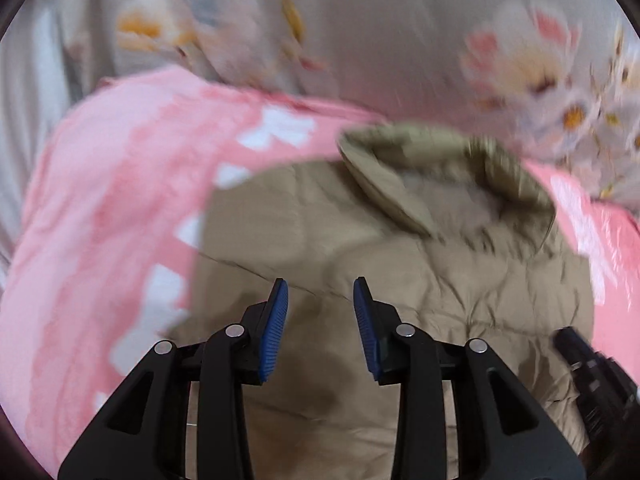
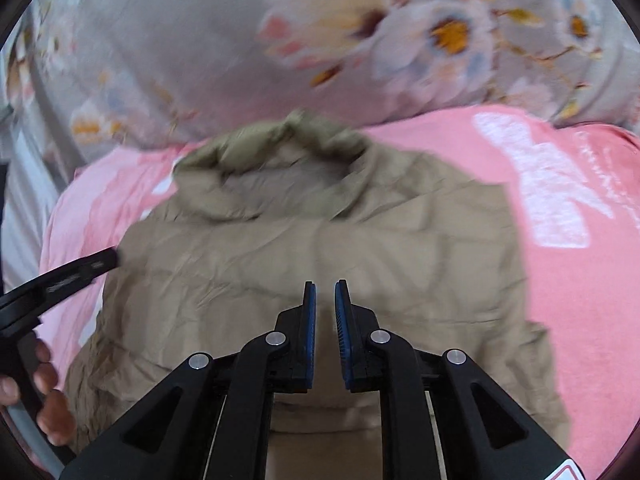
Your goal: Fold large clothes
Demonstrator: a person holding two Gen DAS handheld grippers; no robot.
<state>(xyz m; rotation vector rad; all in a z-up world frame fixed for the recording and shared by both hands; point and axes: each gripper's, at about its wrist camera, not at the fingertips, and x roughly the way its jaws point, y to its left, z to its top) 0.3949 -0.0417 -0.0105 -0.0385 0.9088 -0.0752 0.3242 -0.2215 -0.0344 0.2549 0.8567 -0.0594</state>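
Bedding fills both views: a pink blanket (image 1: 100, 208) with white lettering lies over a grey floral sheet (image 2: 192, 40), and the whole serves as the working surface.

Left tool (image 1: 321, 292): its 2 blue pads (image 1: 276, 328) stand spread, with nothing between them, poised above the near half of the garment. Right tool (image 2: 325, 292): the jaws are nearly pressed together, a narrow gap remaining, and no cloth is visible in that gap. Each tool appears at the edge of the other's view; the person's left hand (image 2: 44, 396) shows at the lower left of the right wrist view.

Beige padded jacket (image 2: 320, 248): it lies spread on the pink blanket, directly beneath both tools, collar (image 1: 432, 148) at the far end and body running toward the cameras. Both frames are motion-blurred, so fine seams cannot be read.

Handling, as judged: the quilted, wrinkled shell suggests a soft, light, bulky garment that sags when lifted and may be somewhat slippery. A hold on a doubled edge, such as a side seam or the hem corners, with 1 tool at each side, would likely grip better than a single smooth layer.
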